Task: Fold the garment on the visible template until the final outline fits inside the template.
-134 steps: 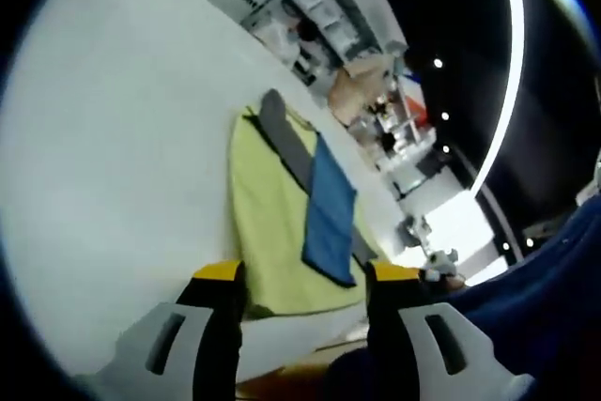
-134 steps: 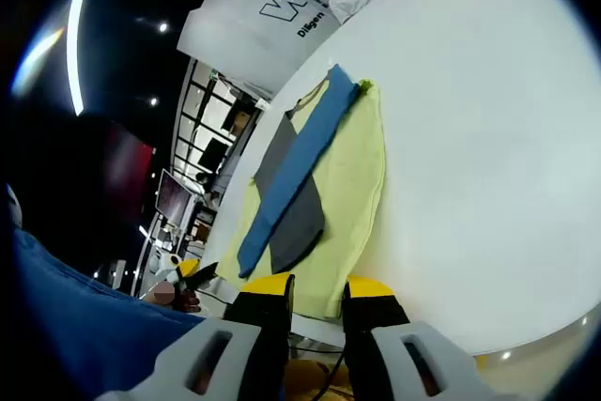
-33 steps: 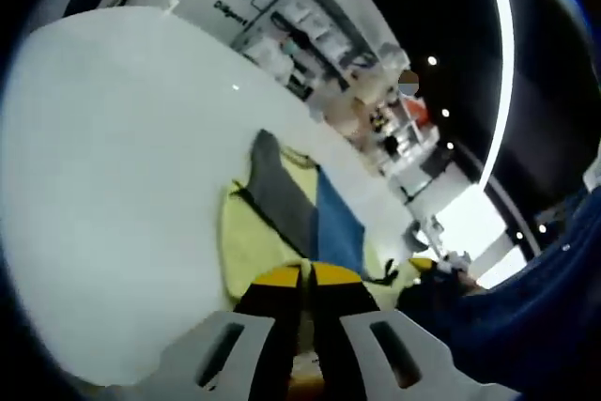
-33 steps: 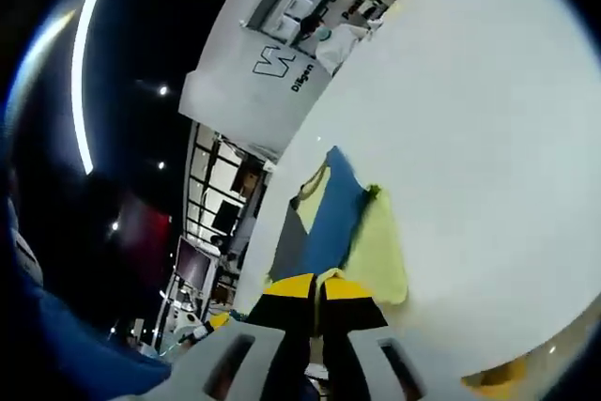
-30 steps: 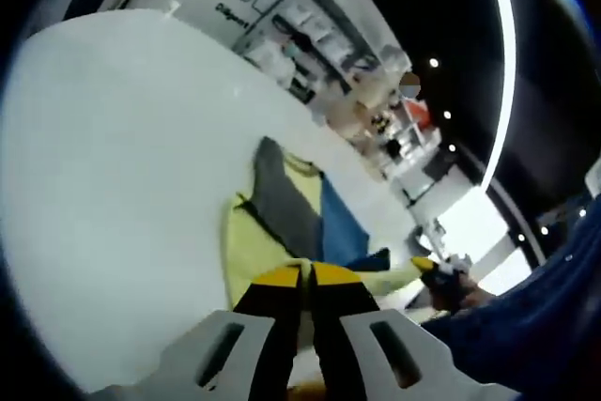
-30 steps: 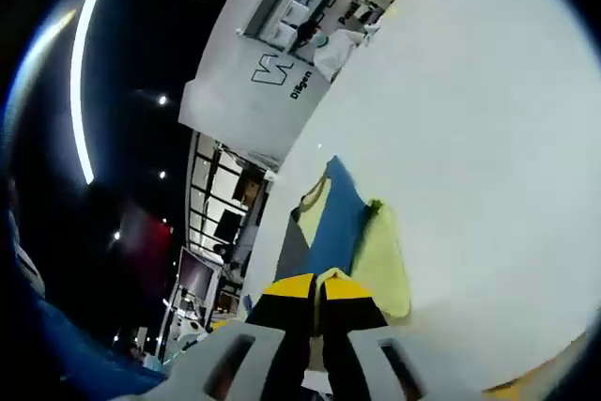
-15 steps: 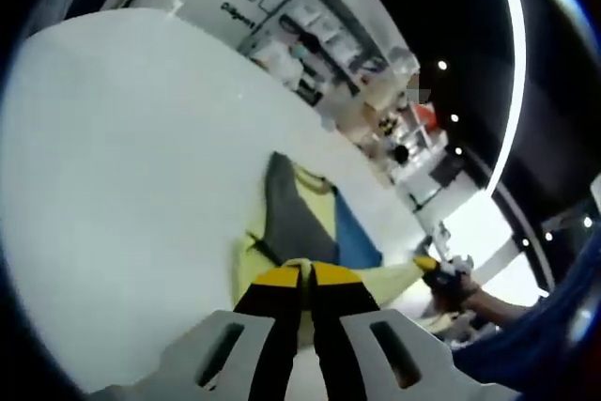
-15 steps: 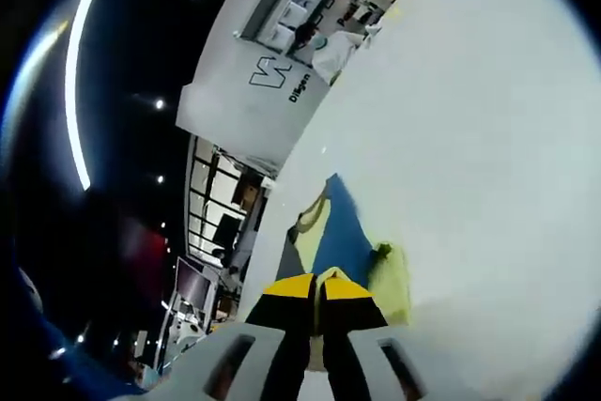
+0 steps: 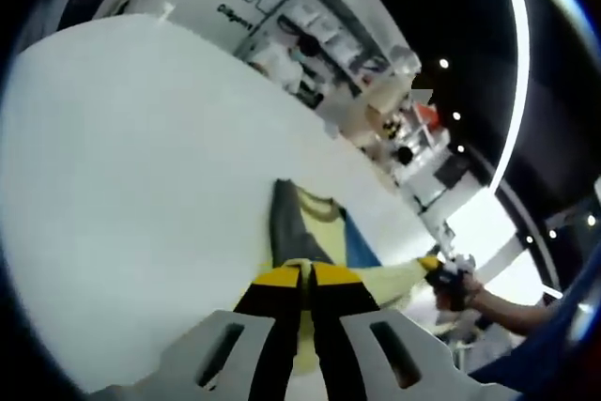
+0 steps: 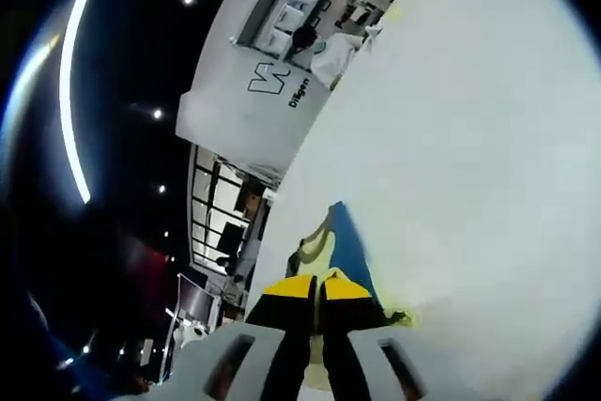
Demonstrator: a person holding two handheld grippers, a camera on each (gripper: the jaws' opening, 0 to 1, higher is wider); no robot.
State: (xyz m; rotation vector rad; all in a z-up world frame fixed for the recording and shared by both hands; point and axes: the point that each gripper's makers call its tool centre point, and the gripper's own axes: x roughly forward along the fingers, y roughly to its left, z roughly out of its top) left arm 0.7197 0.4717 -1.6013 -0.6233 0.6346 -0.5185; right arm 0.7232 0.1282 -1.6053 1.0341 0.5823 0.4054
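Garment: yellow shirt [image 9: 324, 232] with a grey sleeve [image 9: 286, 227] and a blue sleeve [image 9: 362, 249], lying on the white table [image 9: 122, 166]. In the right gripper view the shirt [image 10: 315, 246] shows a blue band [image 10: 349, 249] just past the jaws.

Left gripper [image 9: 307, 277]: jaws pressed together, yellow cloth bunched at the tips. Gripping the near hem of the shirt.

Right gripper [image 10: 317, 286]: jaws likewise closed, yellow fabric at the tips. Gripping the other near corner. Seen from the left gripper view, it [image 9: 439, 272] sits to the right of the shirt, a person's hand behind it, with a taut yellow edge running across to it.

Changed: a few seconds ago both pairs of jaws stood apart over a shirt lying flat and long. Over the last second they are shut, and far less of the shirt shows beyond the tips. The sleeves look shorter and the collar end lies closer to the jaws.

Reading: the near hem is lifted and being carried over toward the collar, a bottom-to-top fold in progress.

Template: no outline can be made out on the table from either view, so I cannot tell whether the shirt fits it.

Task standing: fold under way, not laid down. The hem still has to be set on the upper half and released.

Risk: uneven pull between the two corners would skew the fold line.
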